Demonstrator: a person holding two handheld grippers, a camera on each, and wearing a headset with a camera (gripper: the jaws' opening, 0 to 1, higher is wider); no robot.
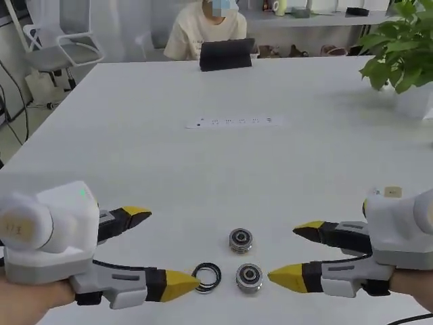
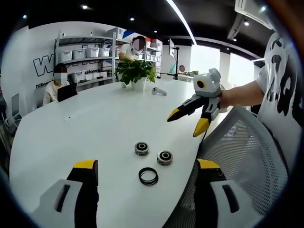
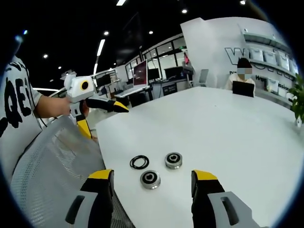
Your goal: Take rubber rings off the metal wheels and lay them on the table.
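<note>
We hold both tools released and empty, the left gripper (image 1: 170, 249) and right gripper (image 1: 284, 252) either side of the work. Black rings (image 1: 208, 276) lie on the table (image 1: 223, 156), just beside the near wheel (image 1: 249, 277); the far wheel (image 1: 241, 239) sits behind it. We seem between rings; whether a wheel wears one we cannot tell. If so, one gripper must steady it while the other peels
</note>
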